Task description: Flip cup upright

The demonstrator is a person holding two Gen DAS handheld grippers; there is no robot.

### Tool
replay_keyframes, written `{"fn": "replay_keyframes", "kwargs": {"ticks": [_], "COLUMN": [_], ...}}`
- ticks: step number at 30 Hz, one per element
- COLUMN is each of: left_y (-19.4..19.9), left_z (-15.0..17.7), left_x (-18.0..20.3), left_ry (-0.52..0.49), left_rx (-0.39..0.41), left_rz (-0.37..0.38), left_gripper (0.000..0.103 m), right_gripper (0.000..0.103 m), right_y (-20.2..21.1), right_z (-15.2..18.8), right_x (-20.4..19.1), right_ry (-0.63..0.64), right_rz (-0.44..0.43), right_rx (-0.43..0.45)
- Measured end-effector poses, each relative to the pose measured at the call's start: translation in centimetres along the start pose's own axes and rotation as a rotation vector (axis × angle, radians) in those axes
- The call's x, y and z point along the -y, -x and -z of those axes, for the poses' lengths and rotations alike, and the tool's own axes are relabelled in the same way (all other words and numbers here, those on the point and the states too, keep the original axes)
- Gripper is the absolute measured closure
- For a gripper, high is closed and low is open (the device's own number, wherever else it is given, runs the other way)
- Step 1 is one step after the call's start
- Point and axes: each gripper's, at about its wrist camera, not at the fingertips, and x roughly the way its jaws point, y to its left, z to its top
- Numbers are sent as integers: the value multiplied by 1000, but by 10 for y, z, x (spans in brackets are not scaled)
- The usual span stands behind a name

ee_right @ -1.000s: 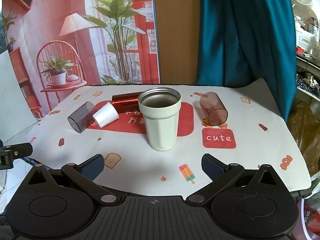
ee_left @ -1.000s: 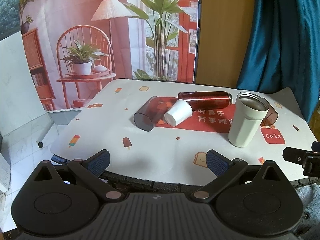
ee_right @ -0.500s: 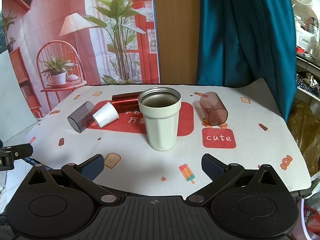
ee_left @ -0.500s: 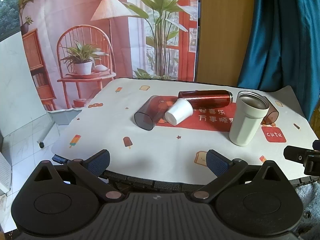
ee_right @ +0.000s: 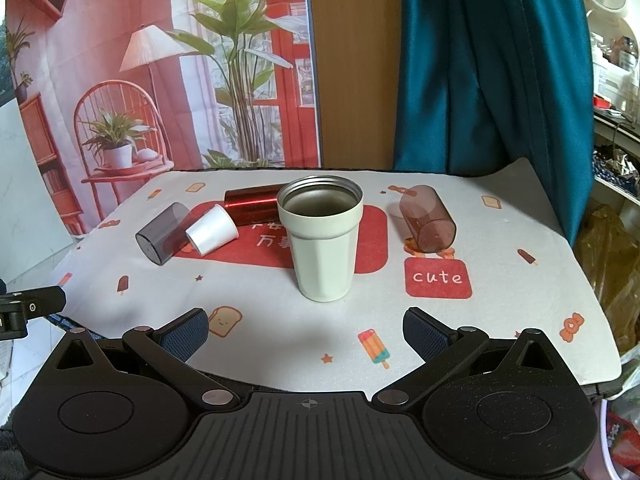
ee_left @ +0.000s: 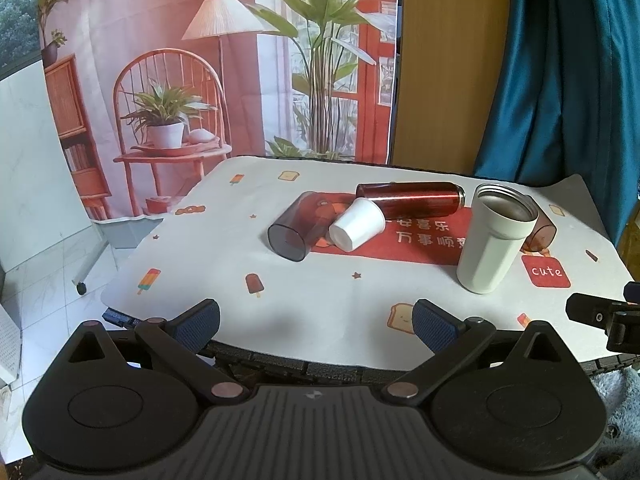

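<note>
Between flips: one cup standing, others lying on the surface (ee_left: 320,320).

Left view: hovering left hand-held gripper (ee_left: 316,320), spread, empty, facing toppled white paper cup (ee_left: 357,224).
Right view: waiting right hand-held gripper (ee_right: 306,326), spread; cream metal-lined tumbler (ee_right: 322,236) standing upright; reaching likely next.

A patterned tablecloth (ee_right: 280,332) printed with ice lollies and toast covers the table, in front of a printed backdrop (ee_right: 160,80) showing a lamp, chair and plants, beside a teal curtain (ee_right: 480,60).
</note>
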Motion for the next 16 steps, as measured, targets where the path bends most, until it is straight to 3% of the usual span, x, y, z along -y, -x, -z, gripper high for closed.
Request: {"fn": "replay_keyframes", "kwargs": {"ticks": [16], "left_y": [1], "left_z": [0], "left_x": [2], "left_ry": [-2], "left_rx": [0], "left_rz": [0], "left_gripper": [0], "right_gripper": [0], "right_y": [0], "right_z": [0], "right_x": [-1], "right_ry": [-1], "right_rz": [1], "right_rx": [-3]}}
